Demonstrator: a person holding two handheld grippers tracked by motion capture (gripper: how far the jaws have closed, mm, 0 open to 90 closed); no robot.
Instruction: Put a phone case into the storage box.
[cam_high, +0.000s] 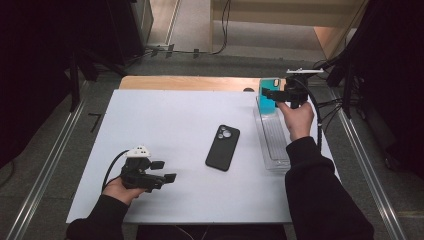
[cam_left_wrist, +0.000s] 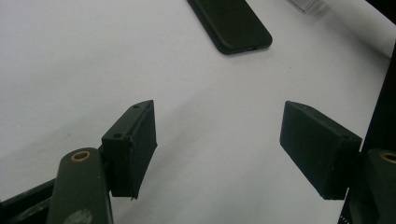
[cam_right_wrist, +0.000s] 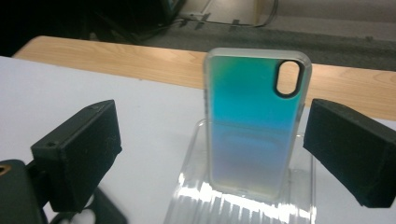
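A black phone (cam_high: 223, 147) lies face down near the middle of the white board; its end also shows in the left gripper view (cam_left_wrist: 231, 23). My left gripper (cam_high: 165, 170) rests at the front left, open (cam_left_wrist: 219, 140), with bare board between its pads. A teal iridescent phone case (cam_right_wrist: 254, 116) stands upright at the far end of a clear ribbed rack (cam_right_wrist: 243, 205). My right gripper (cam_high: 266, 93) hovers at that case (cam_high: 267, 106), raised above the rack. Its jaws (cam_right_wrist: 217, 144) stand wide on either side, apart from the case.
The clear rack (cam_high: 274, 145) runs along the board's right edge. The white board (cam_high: 165, 115) covers a wooden table whose far strip (cam_high: 190, 82) shows behind it. Cables and dark stands (cam_high: 345, 85) crowd the floor at the right.
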